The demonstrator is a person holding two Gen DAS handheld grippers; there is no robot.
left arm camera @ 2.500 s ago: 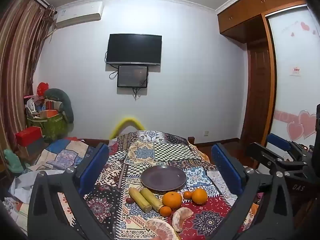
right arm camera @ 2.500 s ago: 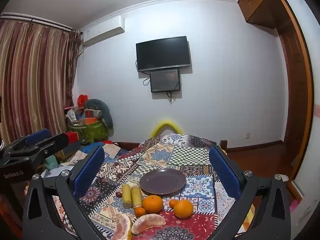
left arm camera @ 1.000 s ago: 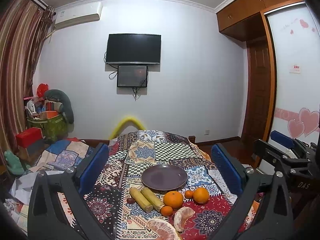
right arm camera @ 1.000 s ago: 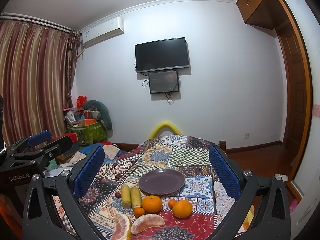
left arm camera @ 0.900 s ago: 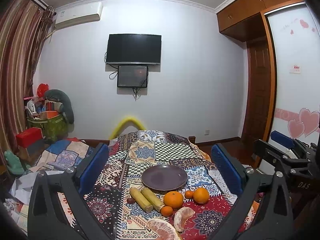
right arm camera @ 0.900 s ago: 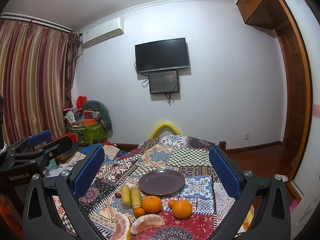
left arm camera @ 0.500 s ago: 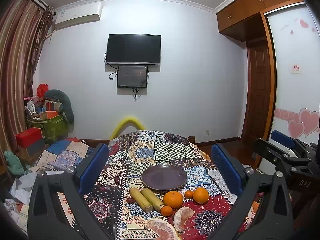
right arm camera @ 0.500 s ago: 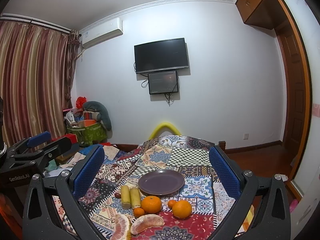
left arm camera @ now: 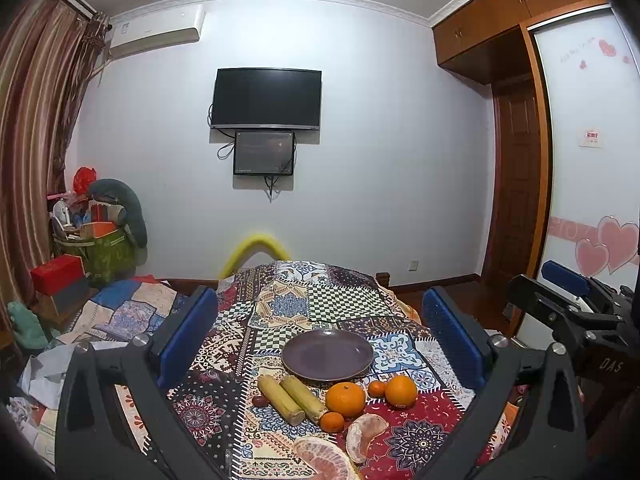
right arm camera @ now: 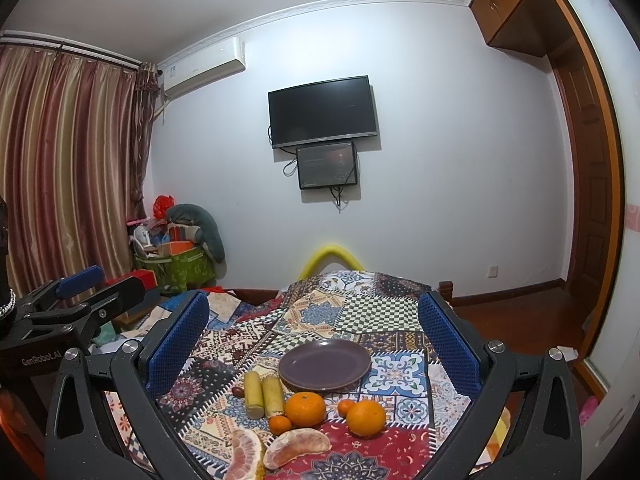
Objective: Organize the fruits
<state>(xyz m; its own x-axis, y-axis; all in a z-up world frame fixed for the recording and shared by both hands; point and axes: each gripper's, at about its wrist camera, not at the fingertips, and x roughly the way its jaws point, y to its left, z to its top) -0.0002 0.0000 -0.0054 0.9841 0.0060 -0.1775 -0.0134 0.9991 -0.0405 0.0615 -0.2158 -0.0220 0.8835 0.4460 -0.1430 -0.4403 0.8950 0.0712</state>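
My left gripper [left arm camera: 320, 332] and right gripper [right arm camera: 312, 332] hang wide open, empty. Oranges [right arm camera: 306, 409], pomelo wedges [right arm camera: 297, 448] and cane pieces [right arm camera: 254, 394] sit before the bare plate [right arm camera: 325, 365]. Risk: round oranges rolling off the cloth [right arm camera: 360, 312] if I nudge them.

Even indoor light, sharp focus, strong fisheye bending, dark vignetted corners.

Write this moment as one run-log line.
left gripper: open, empty | right gripper: open, empty | plate: empty | fruit: on cloth

patterned cloth [left arm camera: 280, 320], glossy plate [left arm camera: 327, 355]
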